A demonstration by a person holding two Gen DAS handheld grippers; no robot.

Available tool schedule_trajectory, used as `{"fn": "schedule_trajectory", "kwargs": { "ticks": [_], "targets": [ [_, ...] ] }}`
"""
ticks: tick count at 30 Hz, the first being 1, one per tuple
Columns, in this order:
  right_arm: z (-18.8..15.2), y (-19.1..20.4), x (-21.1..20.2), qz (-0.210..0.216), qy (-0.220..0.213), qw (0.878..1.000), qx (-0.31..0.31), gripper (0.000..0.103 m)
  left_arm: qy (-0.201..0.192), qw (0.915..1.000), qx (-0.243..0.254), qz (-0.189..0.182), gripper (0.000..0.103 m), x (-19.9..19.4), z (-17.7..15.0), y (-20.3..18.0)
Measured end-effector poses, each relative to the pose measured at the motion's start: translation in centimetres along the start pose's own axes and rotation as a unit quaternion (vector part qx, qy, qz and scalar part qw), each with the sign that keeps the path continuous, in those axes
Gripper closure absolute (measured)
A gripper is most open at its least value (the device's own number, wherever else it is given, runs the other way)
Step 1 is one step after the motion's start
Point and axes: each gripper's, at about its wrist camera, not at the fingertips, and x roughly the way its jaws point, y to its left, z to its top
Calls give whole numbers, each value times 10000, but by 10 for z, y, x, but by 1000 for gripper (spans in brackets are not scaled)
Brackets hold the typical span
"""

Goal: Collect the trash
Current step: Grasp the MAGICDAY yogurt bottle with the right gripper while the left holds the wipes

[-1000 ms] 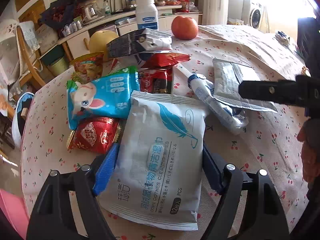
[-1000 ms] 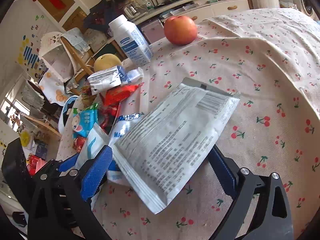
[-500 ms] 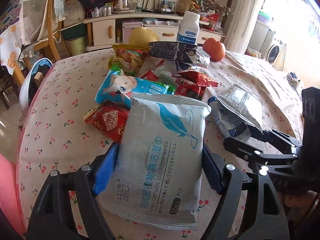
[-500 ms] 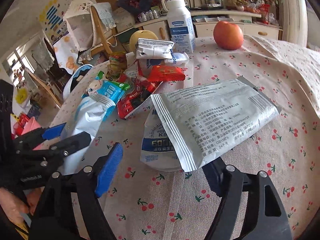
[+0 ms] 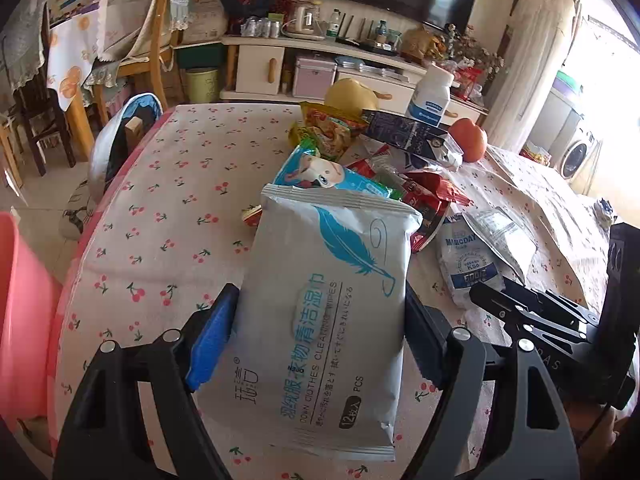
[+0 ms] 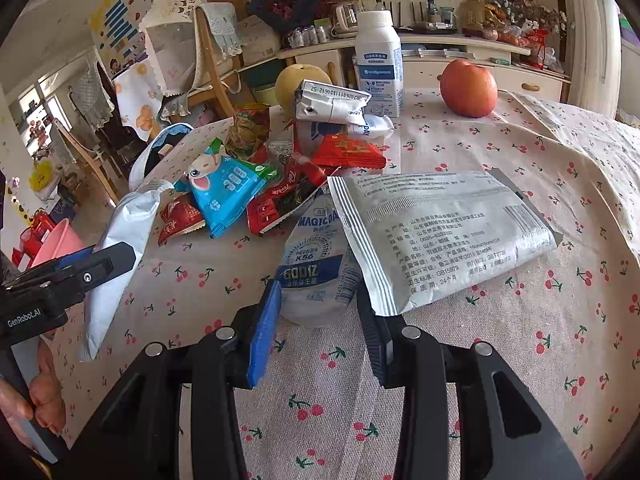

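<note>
My left gripper point(image 5: 320, 344) is shut on a white wet-wipes pack with a blue feather point(image 5: 324, 312) and holds it above the table; the pack also shows in the right wrist view point(image 6: 120, 248). My right gripper point(image 6: 316, 320) is closed on the end of a white Magicday yoghurt pouch point(image 6: 316, 264), which lies on the cloth under a grey printed sachet point(image 6: 440, 232). A pile of wrappers sits behind: a blue cartoon pack point(image 6: 224, 188), red wrappers point(image 6: 348, 152), a flattened carton point(image 6: 332, 104).
An apple point(image 6: 468, 88), a pear point(image 6: 296, 80) and a white bottle point(image 6: 378, 64) stand at the table's far side. A pink bin point(image 5: 20, 320) is at the left, below the table edge. Chairs point(image 5: 136, 40) and a cabinet stand beyond.
My left gripper has lifted the wipes pack and swung left, toward the table edge. My right gripper has narrowed from wide open onto the yoghurt pouch beneath the grey sachet.
</note>
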Motion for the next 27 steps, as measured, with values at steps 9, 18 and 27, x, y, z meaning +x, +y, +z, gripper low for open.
{"fn": "schedule_trajectory", "kwargs": {
  "ticks": [9,18,27],
  "targets": [
    [3,14,12,-272,285,9990,-217,32,-218,9974,-633,282,24,-23,-6,28],
    [9,19,25,-846,299,9952,-392,41,-363,9961,-769,251,24,-27,1,41],
    [2,26,7,-646,96,9975,-273,44,-551,9933,-875,507,24,-36,6,58]
  ]
}}
